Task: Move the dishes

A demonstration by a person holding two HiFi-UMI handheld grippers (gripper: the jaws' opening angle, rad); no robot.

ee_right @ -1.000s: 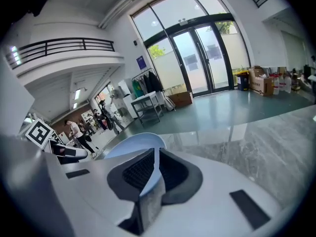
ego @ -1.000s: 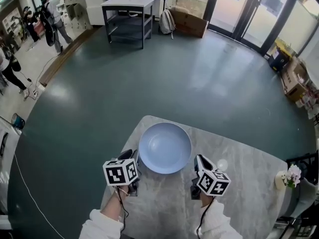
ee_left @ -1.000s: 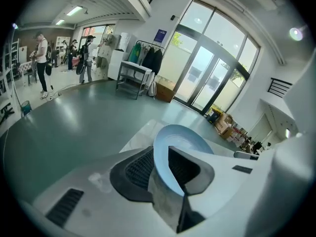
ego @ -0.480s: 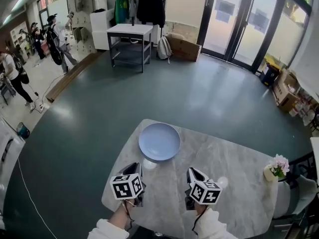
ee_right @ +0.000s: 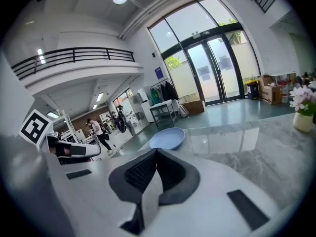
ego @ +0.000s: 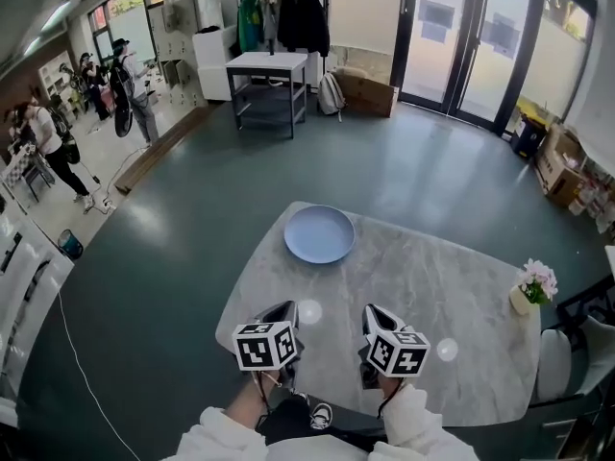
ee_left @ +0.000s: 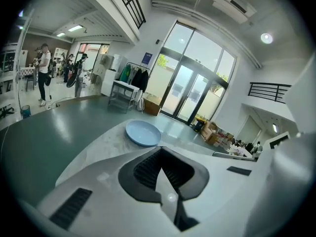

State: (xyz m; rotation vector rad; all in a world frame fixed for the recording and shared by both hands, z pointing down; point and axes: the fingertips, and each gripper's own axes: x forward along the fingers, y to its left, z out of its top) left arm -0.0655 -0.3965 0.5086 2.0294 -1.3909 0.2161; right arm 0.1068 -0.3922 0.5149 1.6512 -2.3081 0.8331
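Observation:
A pale blue plate (ego: 319, 233) lies empty at the far left end of the grey marble table (ego: 432, 277). It also shows ahead in the left gripper view as the plate (ee_left: 143, 132) and in the right gripper view as the plate (ee_right: 167, 138). My left gripper (ego: 284, 311) and right gripper (ego: 374, 315) hover side by side over the table's near edge, well short of the plate. Both are shut with nothing between the jaws, as the left gripper (ee_left: 160, 154) and right gripper (ee_right: 156, 154) show in their own views.
A small vase of pink flowers (ego: 533, 286) stands at the table's right end, with a chair (ego: 554, 363) beyond it. A dark-framed side table (ego: 269, 70), a coat rack, a backpack and cardboard boxes stand at the far wall. People (ego: 58, 152) stand at the far left.
Both grippers have drawn back from the plate's near rim to the table's near edge. The plate stays on the table and now lies much farther from them.

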